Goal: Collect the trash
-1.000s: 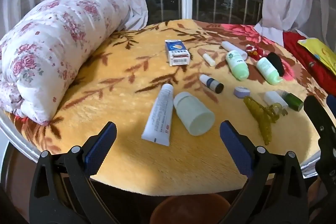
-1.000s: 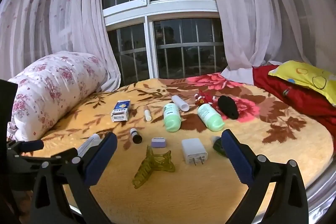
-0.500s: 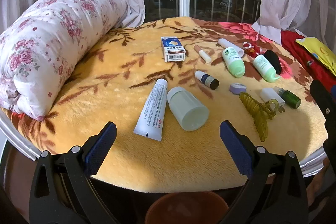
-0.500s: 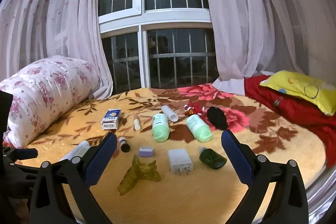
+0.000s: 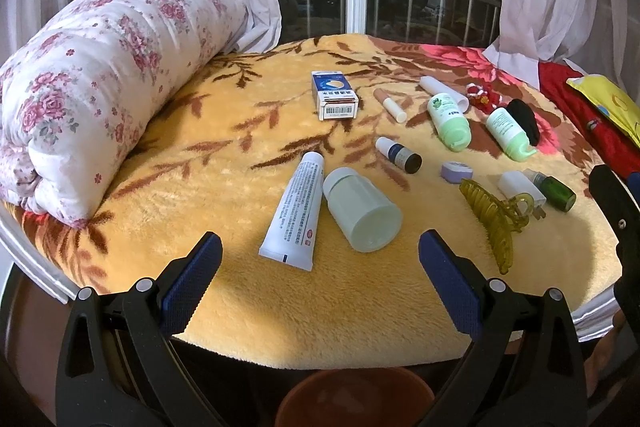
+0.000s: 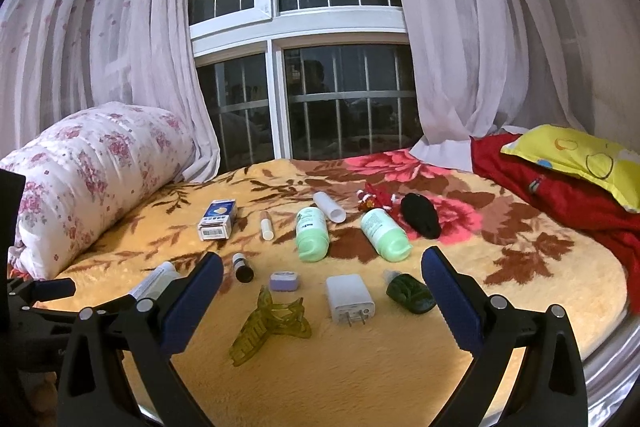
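yellow blanket (image 5: 200, 187) strewn with bottles, tubes; both grippers' jaws wide, empty.

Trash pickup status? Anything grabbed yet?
Nothing done: left gripper and right gripper are both open and empty, above the blanket. Everything is left, including the white tube, pale jar, blue box, green bottles and hair claw.

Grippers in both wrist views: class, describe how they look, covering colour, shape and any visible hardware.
The left gripper and the right gripper match: each has two black, angular plastic arms with triangular cut-outs and silver rivets, tipped with dark blue textured pads. No cables, markings or sleeves are visible.
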The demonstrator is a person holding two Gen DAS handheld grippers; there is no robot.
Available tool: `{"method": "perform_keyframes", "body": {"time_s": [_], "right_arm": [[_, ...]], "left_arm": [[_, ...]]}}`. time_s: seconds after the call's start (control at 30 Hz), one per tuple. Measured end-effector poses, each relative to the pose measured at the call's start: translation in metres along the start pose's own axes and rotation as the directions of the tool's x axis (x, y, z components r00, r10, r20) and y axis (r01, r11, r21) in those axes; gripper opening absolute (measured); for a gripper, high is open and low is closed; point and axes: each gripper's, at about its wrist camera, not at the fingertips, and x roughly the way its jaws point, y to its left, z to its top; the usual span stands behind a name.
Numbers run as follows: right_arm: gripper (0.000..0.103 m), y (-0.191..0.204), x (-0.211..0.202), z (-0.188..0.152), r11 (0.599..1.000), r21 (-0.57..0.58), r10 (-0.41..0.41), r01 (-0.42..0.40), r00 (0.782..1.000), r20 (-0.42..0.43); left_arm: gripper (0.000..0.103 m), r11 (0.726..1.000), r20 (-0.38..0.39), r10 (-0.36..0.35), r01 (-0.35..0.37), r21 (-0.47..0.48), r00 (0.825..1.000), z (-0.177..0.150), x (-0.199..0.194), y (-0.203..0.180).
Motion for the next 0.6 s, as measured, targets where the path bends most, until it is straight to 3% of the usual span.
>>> {"method": "perform_keyframes", "body": {"time_s": [0.6], "right_arm": [[0.098,0.003,-0.001,-0.001,1.0,-0.004,0.002,-0.002,1.0,0.0]], "left_arm": [[0.096,1.0,0.001,-0.004,0.004,0.0,1.0,0.0,0.0,0.005]]}}
